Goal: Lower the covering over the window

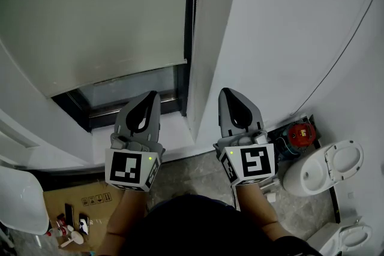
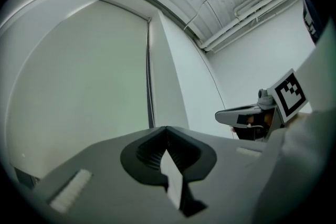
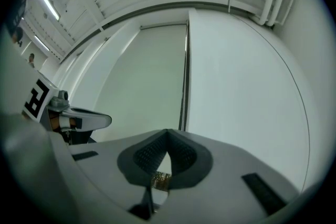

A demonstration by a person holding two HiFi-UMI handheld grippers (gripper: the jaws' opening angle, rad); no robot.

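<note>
The pale grey-white fabric roller blind [image 1: 102, 15] already hangs over most of the window. Only a low strip of bare glass [image 1: 129, 88] shows under its bottom edge, just above the white sill [image 1: 171, 129]. The lowering looks largely done, and what seems left is to bring the blind's bottom edge down over that strip to the sill. A thin dark vertical line [image 1: 193, 3] runs along the blind's right side, touching the white wall pillar [image 1: 210, 39]. It may be a pull cord or a guide rail, and I cannot tell which. Neither gripper touches the blind or this line. The grey left gripper [image 1: 150, 96] sits below the blind's bottom edge, in front of the bare strip, and its jaws are pressed together with nothing between them. The grey right gripper [image 1: 231, 93] sits beside it, lower right of the blind in front of the pillar. Its jaws are likewise closed and empty. Both are held side by side and apart, pointing forward at the window and tipped slightly upward, with their black-and-white marker cubes turned toward the person. By my reading, neither hand is yet engaged with anything that would move the blind.
</note>
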